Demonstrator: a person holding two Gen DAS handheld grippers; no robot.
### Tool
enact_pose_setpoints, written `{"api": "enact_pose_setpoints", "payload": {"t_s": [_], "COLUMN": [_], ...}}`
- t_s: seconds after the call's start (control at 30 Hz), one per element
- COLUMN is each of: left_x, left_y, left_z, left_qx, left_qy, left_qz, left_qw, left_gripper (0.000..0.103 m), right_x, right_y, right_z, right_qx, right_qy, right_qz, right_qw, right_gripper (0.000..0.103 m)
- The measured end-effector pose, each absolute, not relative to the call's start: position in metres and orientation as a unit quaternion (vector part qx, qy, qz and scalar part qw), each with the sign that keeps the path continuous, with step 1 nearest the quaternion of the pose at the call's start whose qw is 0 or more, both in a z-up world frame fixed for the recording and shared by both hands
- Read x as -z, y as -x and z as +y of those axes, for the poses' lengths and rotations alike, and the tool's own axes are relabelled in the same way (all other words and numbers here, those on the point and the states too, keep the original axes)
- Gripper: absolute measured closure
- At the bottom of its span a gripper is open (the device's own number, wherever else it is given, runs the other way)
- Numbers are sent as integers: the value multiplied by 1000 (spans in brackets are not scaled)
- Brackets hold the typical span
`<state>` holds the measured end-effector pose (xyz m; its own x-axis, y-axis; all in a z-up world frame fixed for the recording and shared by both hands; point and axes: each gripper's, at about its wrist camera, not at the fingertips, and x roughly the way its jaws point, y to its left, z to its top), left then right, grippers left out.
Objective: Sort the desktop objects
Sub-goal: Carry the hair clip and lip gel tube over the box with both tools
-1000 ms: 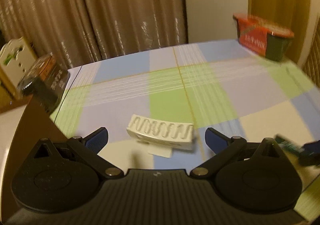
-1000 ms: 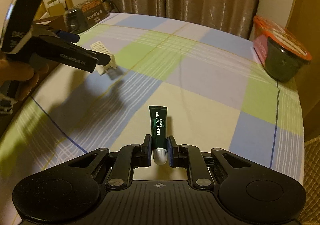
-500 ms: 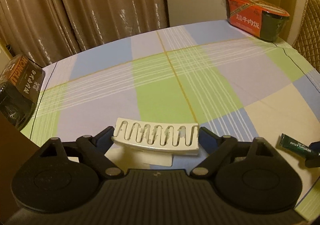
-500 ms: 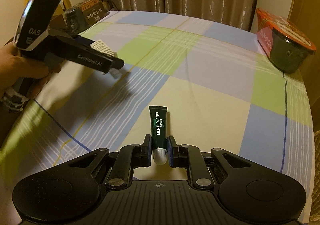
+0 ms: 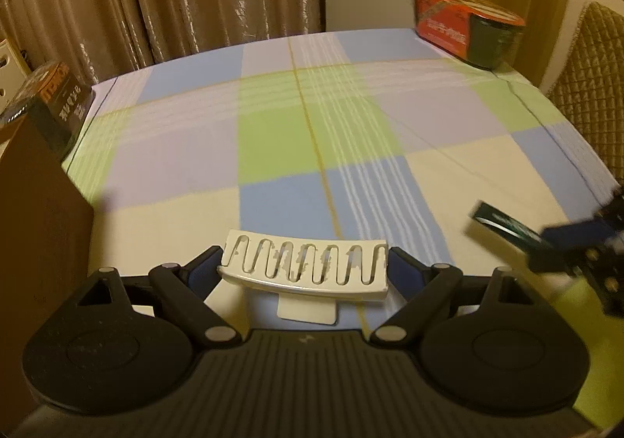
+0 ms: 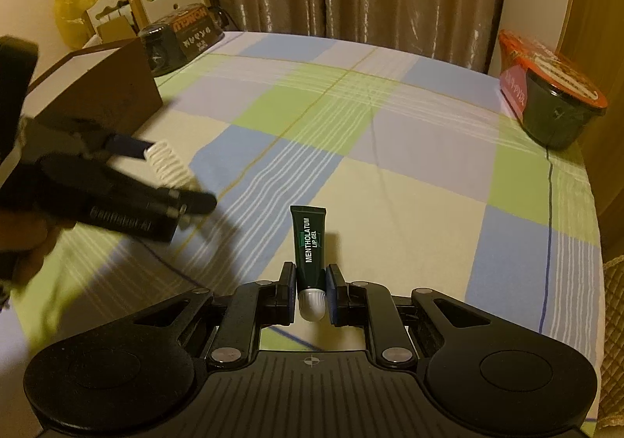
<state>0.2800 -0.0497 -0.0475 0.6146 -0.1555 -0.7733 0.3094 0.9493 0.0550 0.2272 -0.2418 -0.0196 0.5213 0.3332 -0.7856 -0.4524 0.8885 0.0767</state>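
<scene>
A white hair clip (image 5: 304, 266) with wavy slots sits crosswise between the blue pads of my left gripper (image 5: 304, 262), which is shut on its two ends above the checked tablecloth (image 5: 312, 133). In the right wrist view that left gripper (image 6: 167, 171) is blurred at the left with the clip (image 6: 165, 159) in it. My right gripper (image 6: 311, 289) is shut on a dark green Mentholatum lip gel tube (image 6: 309, 239), held near its white cap and pointing forward. The left wrist view shows the right gripper (image 5: 573, 243) and tube (image 5: 503, 223) at the right edge.
A brown box (image 6: 101, 91) stands at the table's left edge, with a dark noodle bowl (image 6: 183, 36) behind it. A red-lidded noodle bowl (image 6: 553, 94) sits at the far right corner. A quilted chair back (image 5: 585, 67) rises beyond the right edge. Curtains hang behind.
My left gripper went from open around the clip to shut on it, then carried it off the cloth toward the near side and the right gripper. The right gripper kept its tube.
</scene>
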Motion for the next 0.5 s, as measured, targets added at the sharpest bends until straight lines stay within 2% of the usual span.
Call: {"api": "enact_pose_setpoints", "payload": {"t_s": [0.5], "left_x": [29], "left_y": [-209], "left_z": [-49], "left_qx": [133], "left_qy": [-89], "left_qz": [429], "left_qw": [889], "left_gripper": [16], "right_x": [-1], "right_y": [-179], "right_z": [-240], "right_qx": [-236], "right_qy": [74], "right_qz": [426], "right_qw": [870], "right_gripper": [89]}}
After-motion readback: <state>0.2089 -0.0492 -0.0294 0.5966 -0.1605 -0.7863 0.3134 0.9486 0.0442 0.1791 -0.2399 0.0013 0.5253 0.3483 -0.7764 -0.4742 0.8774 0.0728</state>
